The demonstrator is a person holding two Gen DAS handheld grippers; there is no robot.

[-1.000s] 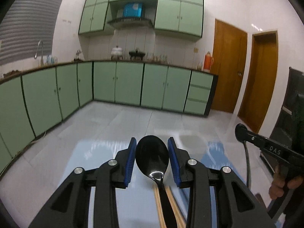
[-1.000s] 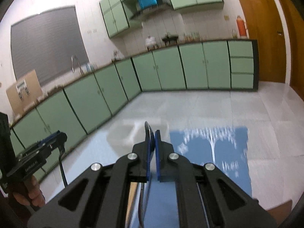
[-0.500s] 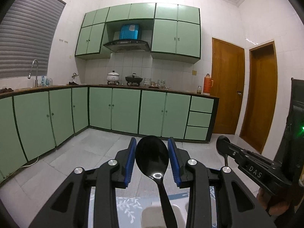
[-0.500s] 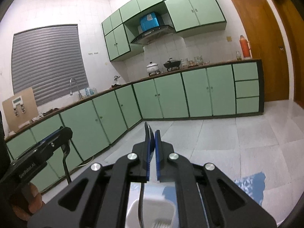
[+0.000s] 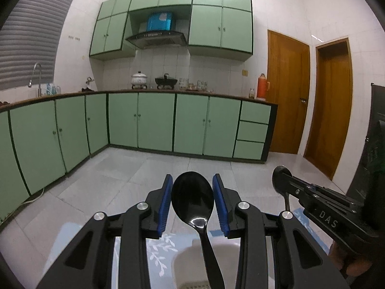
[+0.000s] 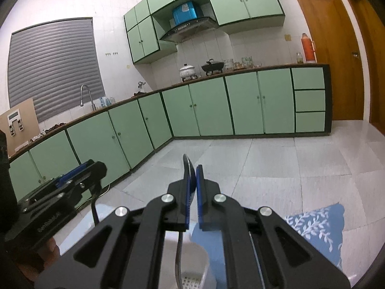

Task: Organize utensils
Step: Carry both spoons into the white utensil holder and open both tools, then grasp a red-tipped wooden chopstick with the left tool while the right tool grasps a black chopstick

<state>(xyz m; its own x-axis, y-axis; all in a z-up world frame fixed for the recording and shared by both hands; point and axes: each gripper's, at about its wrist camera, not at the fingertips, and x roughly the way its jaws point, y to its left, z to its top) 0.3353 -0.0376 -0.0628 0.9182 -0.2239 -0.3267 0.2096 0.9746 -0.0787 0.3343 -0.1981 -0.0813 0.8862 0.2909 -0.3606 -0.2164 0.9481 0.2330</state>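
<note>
My left gripper (image 5: 192, 201) is shut on a glossy black spoon (image 5: 192, 197), bowl up between the blue pads, handle running down over a white holder (image 5: 192, 265) with a perforated bottom. My right gripper (image 6: 193, 192) is shut on a second black spoon (image 6: 186, 168), held edge-on, its handle hanging down beside the same white holder (image 6: 195, 260). The right gripper and its spoon show at the right of the left wrist view (image 5: 281, 180); the left gripper shows at the left of the right wrist view (image 6: 72, 178).
A blue cloth with white leaf print (image 6: 312, 224) covers the surface below. Beyond are a grey tiled floor (image 5: 120, 168), green cabinets (image 5: 156, 120) and two wooden doors (image 5: 286, 91).
Both grippers have tilted upward, so the views went from the blue cloth and floor to the cabinets. The white holder has come into view beneath both spoons. Both grips are unchanged.
</note>
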